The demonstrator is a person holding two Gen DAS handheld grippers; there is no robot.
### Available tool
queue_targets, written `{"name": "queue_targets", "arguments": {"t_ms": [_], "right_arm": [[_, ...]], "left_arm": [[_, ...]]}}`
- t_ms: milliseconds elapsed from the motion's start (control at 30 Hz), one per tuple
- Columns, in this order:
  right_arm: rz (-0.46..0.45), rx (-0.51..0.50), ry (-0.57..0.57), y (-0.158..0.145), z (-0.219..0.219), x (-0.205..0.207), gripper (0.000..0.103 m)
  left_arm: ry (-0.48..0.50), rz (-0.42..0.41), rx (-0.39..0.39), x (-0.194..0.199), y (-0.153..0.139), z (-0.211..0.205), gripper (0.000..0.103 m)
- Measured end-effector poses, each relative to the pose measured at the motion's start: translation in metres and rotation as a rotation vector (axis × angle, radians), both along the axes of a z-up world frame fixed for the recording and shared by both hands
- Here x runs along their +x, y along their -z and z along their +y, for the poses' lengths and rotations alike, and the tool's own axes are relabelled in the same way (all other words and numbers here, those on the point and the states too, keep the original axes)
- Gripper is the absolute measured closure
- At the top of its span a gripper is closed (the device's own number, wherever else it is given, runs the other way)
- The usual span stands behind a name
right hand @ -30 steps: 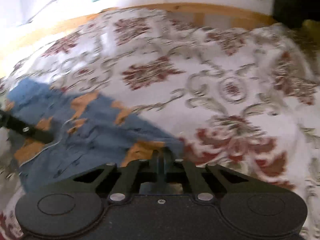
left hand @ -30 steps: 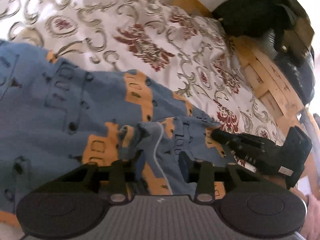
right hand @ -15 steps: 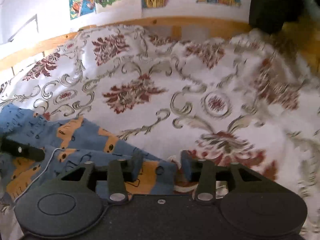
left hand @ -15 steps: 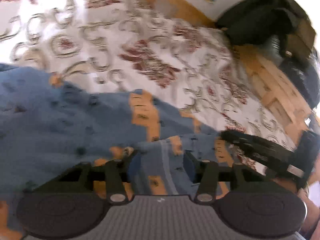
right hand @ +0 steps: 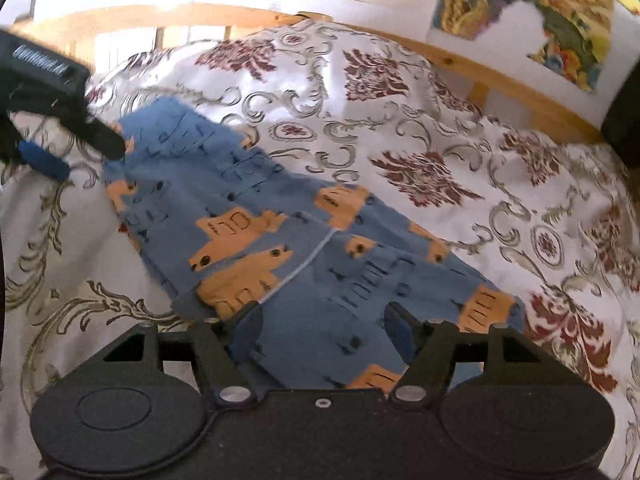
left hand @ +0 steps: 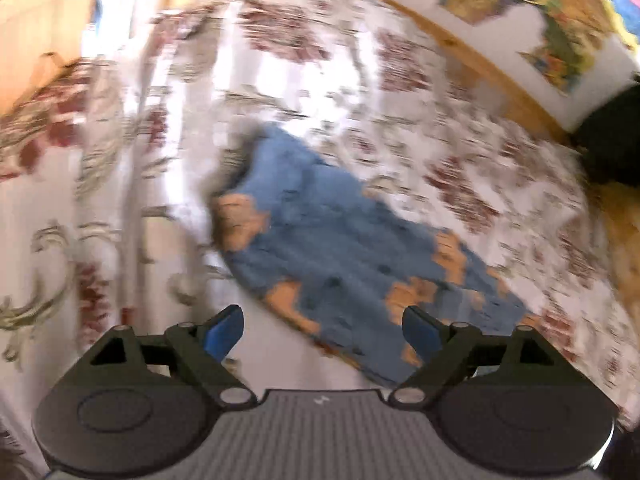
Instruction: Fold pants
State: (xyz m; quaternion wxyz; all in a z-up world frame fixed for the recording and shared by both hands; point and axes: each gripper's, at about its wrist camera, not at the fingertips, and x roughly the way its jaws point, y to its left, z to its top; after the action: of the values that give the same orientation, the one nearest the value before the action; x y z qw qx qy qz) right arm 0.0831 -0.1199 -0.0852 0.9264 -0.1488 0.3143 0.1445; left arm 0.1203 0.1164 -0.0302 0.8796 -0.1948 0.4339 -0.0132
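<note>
Folded pants lie on the bed, both claws empty.

In the blurred left view, the left claw (left hand: pixel 322 330) gapes wide; the blue cotton pants with orange vehicle prints (left hand: pixel 344 256) run from 11 to 4 o'clock. The right claw (right hand: pixel 320 330), also spread and nearer, hovers over their near end on the white floral bedspread (right hand: pixel 440 152).

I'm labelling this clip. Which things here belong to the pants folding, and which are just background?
Job:
pants
left gripper
right gripper
patterned bedspread, the work surface

Background:
wooden bed frame
wall posters
dark bundle
</note>
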Motion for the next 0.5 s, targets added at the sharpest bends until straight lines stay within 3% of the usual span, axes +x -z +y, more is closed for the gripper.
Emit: {"name": "queue_targets", "arguments": {"t_ms": [67, 167, 200, 267, 367, 467, 500], "right_arm": [[-0.011, -0.013, -0.002, 0.004, 0.006, 0.000, 0.033], [-0.040, 0.001, 0.017, 0.005, 0.005, -0.001, 0.027], [-0.053, 0.009, 0.031, 0.005, 0.005, -0.001, 0.021], [-0.079, 0.030, 0.052, 0.004, 0.005, 0.001, 0.017], [-0.087, 0.015, 0.036, 0.008, 0.013, 0.004, 0.013], [-0.080, -0.004, 0.029, 0.017, 0.019, 0.006, 0.013], [-0.075, 0.003, 0.032, 0.019, 0.018, 0.007, 0.012]], "left_arm": [[-0.065, -0.004, -0.006, 0.006, 0.002, 0.009, 0.013], [-0.179, -0.012, -0.089, 0.016, 0.013, 0.026, 0.011], [-0.200, -0.006, -0.126, 0.019, 0.017, 0.030, 0.011], [-0.227, -0.009, -0.183, 0.023, 0.023, 0.037, 0.011], [-0.268, -0.040, -0.190, 0.024, 0.026, 0.040, 0.013], [-0.297, -0.065, -0.162, 0.026, 0.026, 0.038, 0.029], [-0.298, -0.074, -0.146, 0.027, 0.026, 0.037, 0.040]]}}
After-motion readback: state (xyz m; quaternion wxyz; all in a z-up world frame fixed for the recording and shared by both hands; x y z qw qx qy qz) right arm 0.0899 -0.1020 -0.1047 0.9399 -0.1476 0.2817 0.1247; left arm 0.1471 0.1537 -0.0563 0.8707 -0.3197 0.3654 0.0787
